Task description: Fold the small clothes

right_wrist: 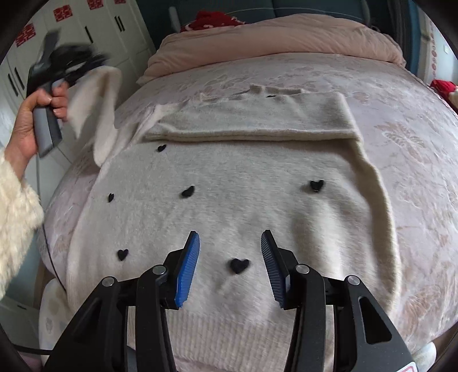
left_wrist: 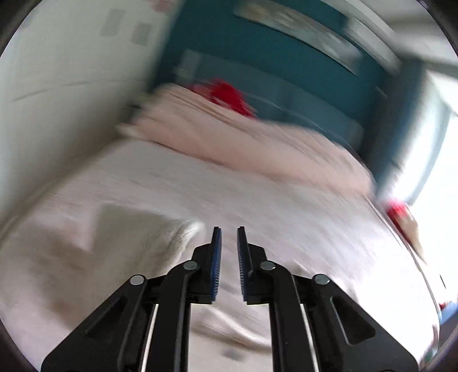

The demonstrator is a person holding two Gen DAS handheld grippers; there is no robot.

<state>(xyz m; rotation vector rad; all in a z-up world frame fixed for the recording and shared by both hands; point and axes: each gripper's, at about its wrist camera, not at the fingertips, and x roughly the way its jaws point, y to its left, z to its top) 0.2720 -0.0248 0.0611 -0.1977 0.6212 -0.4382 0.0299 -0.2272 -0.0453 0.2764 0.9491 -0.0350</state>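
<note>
The right gripper [right_wrist: 230,243] hovers, jaws apart, over the cream sweater [right_wrist: 229,206]. At ten o'clock, the left gripper [right_wrist: 86,61] lifts a sleeve [right_wrist: 97,114]; its own blurred view shows a narrow empty gap.

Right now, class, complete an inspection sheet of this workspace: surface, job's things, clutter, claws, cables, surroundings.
Surface: bed with a patterned pale cover.
Job's things: cream sweater with black hearts, lying flat, one sleeve folded across; the other sleeve raised.
Clutter: pink duvet; red item behind it.
Claws: right claw open above the hem; left claw slightly apart, nothing between.
Cables: dark cable at the bed's edge.
Surroundings: white cabinets, teal headboard.
</note>
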